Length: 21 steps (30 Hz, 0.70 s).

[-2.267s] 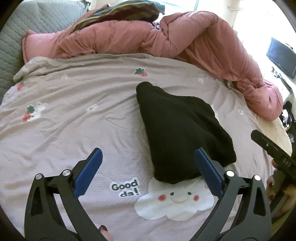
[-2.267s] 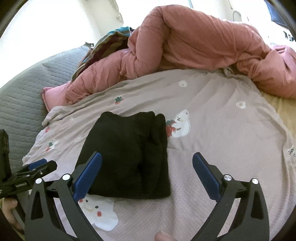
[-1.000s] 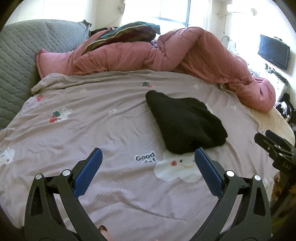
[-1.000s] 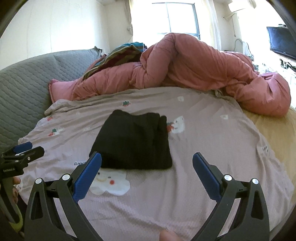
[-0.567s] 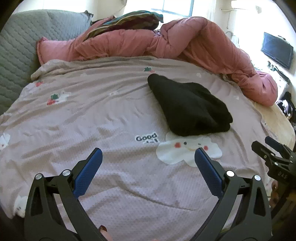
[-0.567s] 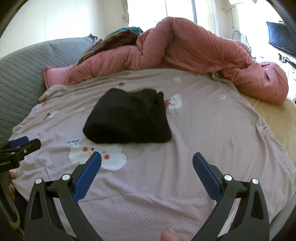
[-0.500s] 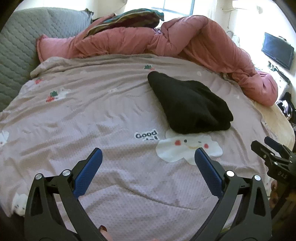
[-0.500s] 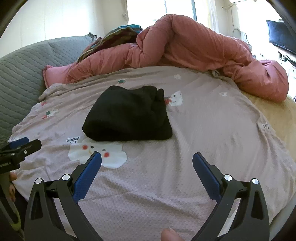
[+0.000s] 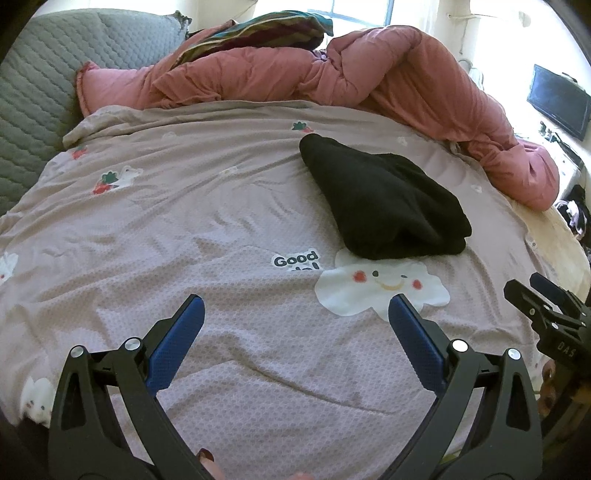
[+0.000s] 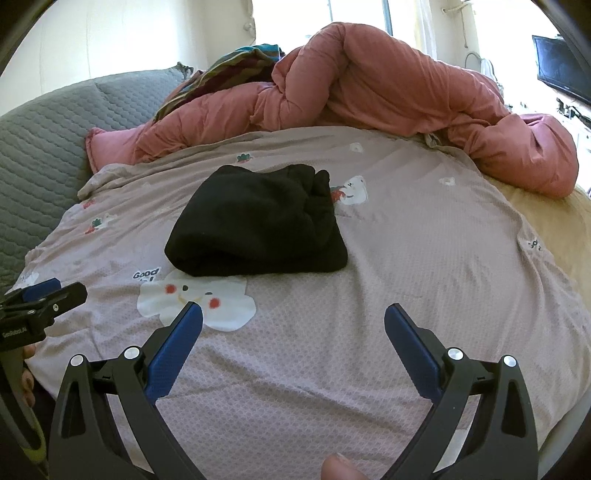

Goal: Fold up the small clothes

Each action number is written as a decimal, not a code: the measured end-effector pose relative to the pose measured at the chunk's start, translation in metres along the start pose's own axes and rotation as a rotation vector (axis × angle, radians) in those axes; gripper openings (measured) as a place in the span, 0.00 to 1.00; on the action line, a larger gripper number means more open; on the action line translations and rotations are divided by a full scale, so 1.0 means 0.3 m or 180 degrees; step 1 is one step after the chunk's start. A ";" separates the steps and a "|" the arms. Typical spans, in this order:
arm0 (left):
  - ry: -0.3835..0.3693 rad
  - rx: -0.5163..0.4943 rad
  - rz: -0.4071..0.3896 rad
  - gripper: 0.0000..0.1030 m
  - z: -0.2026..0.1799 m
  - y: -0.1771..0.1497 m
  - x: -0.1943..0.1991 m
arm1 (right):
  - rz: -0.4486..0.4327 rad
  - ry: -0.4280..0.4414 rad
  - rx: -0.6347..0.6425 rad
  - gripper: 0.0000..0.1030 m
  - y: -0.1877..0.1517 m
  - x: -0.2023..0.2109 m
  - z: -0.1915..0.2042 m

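A mauve-grey waffle-textured bedspread (image 9: 155, 229) printed with small cartoon animals fills most of what I see from both wrists, rumpled into soft creases. Along its far edge lies a bulky, crumpled pink padded duvet (image 9: 369, 77), heaped from the left across to the right side, with a striped multicoloured cloth (image 9: 258, 33) resting on top of it near the back. To the left stands a grey quilted headboard (image 9: 33, 88). A dark flat screen (image 9: 557, 101) hangs on the bright wall at the far right.

The folded black fleece garment (image 9: 380, 195) lies on the bedspread, roughly in the middle and slightly toward my right side, as a thick flat bundle with its layered edge facing me. Its near edge touches the top of a white smiling cloud print (image 9: 380, 291), and the words "Good da!" (image 9: 295, 260) sit just left of that cloud.

My left gripper (image 9: 295, 325) hangs over bare bedspread well short of the garment, its blue-padded fingers spread wide and holding nothing. My right gripper (image 10: 293, 325) is likewise spread wide and empty, over the bedspread just beyond the cloud's near edge, apart from the garment.
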State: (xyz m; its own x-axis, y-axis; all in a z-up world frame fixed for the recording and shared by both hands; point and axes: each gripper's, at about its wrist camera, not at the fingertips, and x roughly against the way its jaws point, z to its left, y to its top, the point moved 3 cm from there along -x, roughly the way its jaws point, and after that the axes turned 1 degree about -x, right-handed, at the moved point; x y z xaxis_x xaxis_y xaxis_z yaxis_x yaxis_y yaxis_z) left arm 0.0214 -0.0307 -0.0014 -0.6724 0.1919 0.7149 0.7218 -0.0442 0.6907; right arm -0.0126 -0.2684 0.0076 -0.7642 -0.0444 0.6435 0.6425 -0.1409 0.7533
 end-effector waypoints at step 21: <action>0.0148 0.0004 0.0019 0.91 0.007 -0.003 0.003 | 0.0045 0.0014 0.0034 0.95 -0.012 -0.014 0.007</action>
State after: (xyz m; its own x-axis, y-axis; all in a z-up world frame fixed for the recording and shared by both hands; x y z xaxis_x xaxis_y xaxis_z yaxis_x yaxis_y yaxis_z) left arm 0.0206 -0.0283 -0.0015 -0.6750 0.1458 0.7233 0.7259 -0.0441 0.6864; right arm -0.0114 -0.2658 0.0025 -0.7552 -0.0507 0.6536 0.6539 -0.1295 0.7454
